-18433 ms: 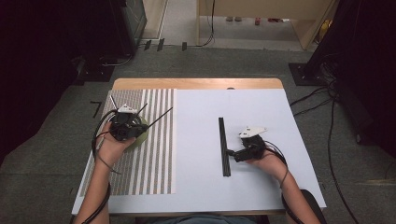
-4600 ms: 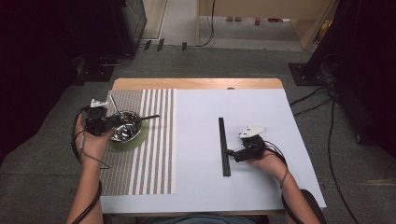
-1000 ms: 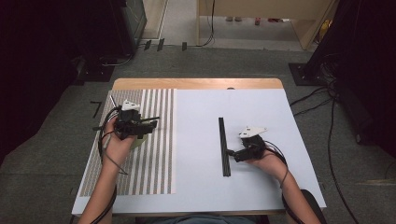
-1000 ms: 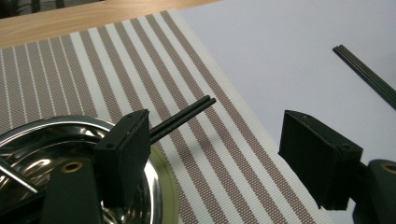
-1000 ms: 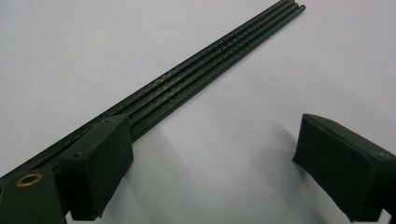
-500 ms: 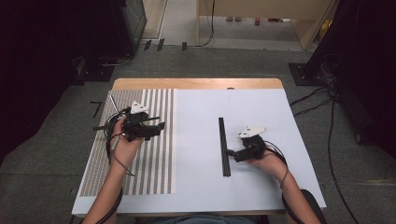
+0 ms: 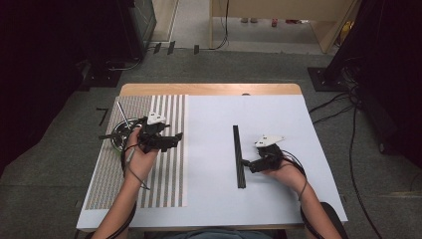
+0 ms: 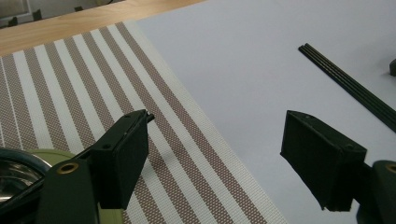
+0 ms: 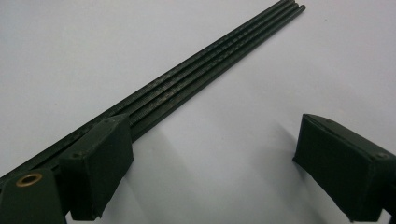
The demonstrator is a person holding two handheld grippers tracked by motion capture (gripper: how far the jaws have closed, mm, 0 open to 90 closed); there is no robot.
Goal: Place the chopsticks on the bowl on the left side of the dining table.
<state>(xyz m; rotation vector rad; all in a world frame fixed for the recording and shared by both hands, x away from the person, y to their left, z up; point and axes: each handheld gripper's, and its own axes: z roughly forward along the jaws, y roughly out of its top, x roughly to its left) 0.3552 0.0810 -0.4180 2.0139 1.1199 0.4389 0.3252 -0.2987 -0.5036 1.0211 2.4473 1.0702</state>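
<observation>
Left gripper (image 7: 171, 138) released, empty over the striped mat (image 7: 171, 179) mid-left, bowl (image 7: 118, 135) behind it; right gripper (image 7: 244, 164) agape at centre, nosing the black rods (image 7: 239, 154), seemingly lining up a pick.

- High view: white table sheet (image 7: 278, 149) was brightly and evenly lit from above; the floor to its far left and far right fell into near-black shadow.
- Picture was soft and low in detail; no glare on the sheet.
- Left gripper view: soft shadows lay on the sheet under the jaws; striped mat (image 8: 93, 102) was sharp, near jaws slightly blurred.
- Right gripper view: black bar (image 9: 196, 79) blurred toward its far end.
</observation>
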